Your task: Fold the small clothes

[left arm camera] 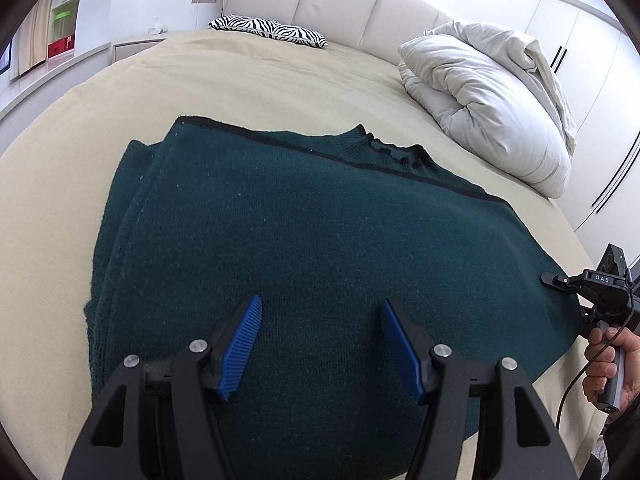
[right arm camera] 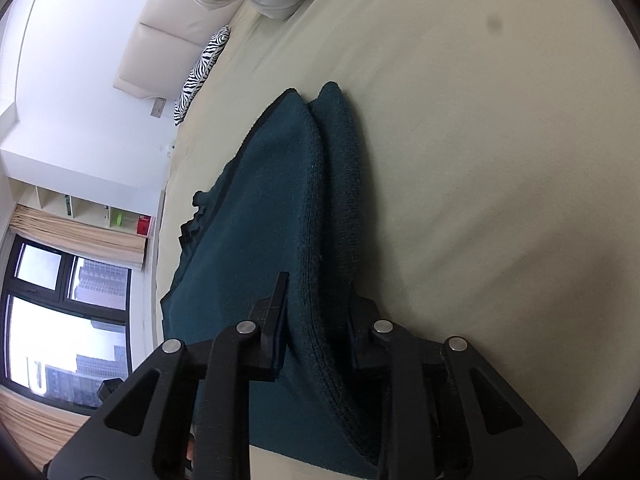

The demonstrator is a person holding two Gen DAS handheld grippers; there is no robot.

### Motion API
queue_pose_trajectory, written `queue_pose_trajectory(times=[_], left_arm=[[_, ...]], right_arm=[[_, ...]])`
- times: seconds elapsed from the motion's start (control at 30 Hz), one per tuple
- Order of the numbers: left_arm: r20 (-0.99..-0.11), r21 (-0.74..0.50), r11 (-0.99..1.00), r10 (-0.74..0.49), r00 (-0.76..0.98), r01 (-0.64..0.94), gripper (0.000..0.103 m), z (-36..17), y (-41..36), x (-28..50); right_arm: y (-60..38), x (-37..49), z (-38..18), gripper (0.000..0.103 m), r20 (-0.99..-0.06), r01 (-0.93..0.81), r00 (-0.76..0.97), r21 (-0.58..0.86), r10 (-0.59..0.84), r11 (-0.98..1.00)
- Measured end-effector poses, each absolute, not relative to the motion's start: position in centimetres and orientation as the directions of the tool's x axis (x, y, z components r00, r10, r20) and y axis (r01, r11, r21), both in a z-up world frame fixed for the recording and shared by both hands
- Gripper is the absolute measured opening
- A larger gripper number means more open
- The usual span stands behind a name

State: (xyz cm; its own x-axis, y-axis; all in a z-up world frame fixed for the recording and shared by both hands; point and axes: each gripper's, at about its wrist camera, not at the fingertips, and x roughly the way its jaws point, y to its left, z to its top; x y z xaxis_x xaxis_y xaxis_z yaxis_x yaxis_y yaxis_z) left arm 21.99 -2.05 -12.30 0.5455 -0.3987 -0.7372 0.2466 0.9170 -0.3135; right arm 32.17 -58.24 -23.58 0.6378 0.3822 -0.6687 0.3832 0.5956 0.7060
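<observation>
A dark green knit sweater lies folded in layers on the beige bed, collar at the far side. My left gripper is open, its blue pads just above the near part of the sweater, holding nothing. My right gripper shows at the sweater's right edge, held by a hand. In the right wrist view the right gripper is turned on its side and its jaws straddle the stacked edge of the sweater; one finger lies on top, the other under the layers.
A bundled white duvet lies at the far right of the bed. A zebra-print pillow sits by the headboard. Shelves and a window are off to the left.
</observation>
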Motion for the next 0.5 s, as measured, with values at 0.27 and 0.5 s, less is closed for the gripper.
queue_pose_trajectory(times=[0.27,0.5], left_arm=[[-0.729,-0.337,0.908,-0.419,0.541,0.248,0.063,-12.5,-1.7,22.1],[-0.721,-0.357,0.901,-0.434,0.540,0.248,0.063,-12.6,-1.5,22.0]], right_arm=[[-57.3,32.1,-22.9,0.016,-0.685,0.385,0.656,0.665,0.318,0.640],[-55.9,32.9,-21.5,0.015,-0.741,0.405,0.625,0.575,0.244,0.711]])
